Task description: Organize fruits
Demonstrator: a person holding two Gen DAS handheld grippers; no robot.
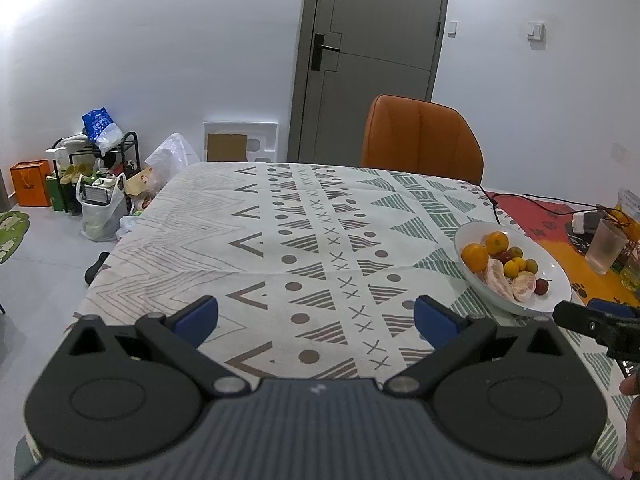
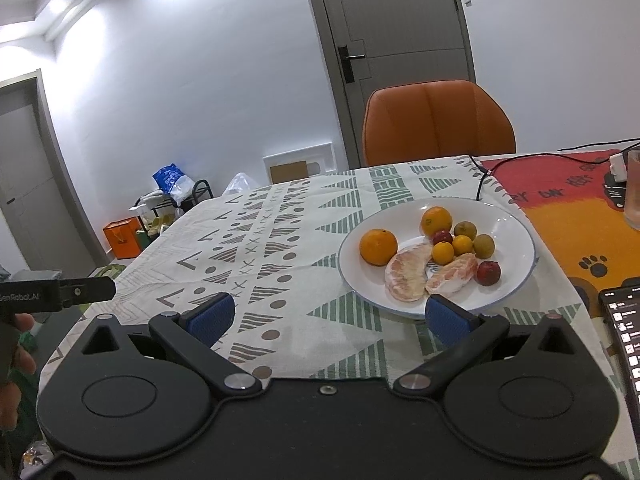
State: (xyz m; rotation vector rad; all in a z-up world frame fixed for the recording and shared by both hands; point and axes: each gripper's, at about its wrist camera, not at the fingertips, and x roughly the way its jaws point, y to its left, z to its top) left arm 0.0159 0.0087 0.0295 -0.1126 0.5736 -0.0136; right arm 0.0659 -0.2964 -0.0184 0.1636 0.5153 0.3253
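A white plate [image 2: 512,224] on the patterned tablecloth holds two oranges [image 2: 378,246], two peeled pomelo pieces [image 2: 406,278], several small yellow-green citrus fruits [image 2: 462,245] and small red fruits [image 2: 489,272]. My right gripper [image 2: 328,318] is open just short of the plate's near rim, nothing between its blue pads. In the left wrist view the same plate [image 1: 556,276] lies at the right, and my left gripper [image 1: 316,320] is open over bare cloth, well left of it. The right gripper's tip [image 1: 592,322] shows at the right edge.
An orange chair [image 2: 438,124] stands at the table's far side. On a red and orange mat [image 2: 560,216] to the right are a plastic cup [image 1: 606,246], a black cable and a charger. A phone [image 2: 624,332] lies at the right. Bags and a rack [image 1: 96,176] clutter the floor left.
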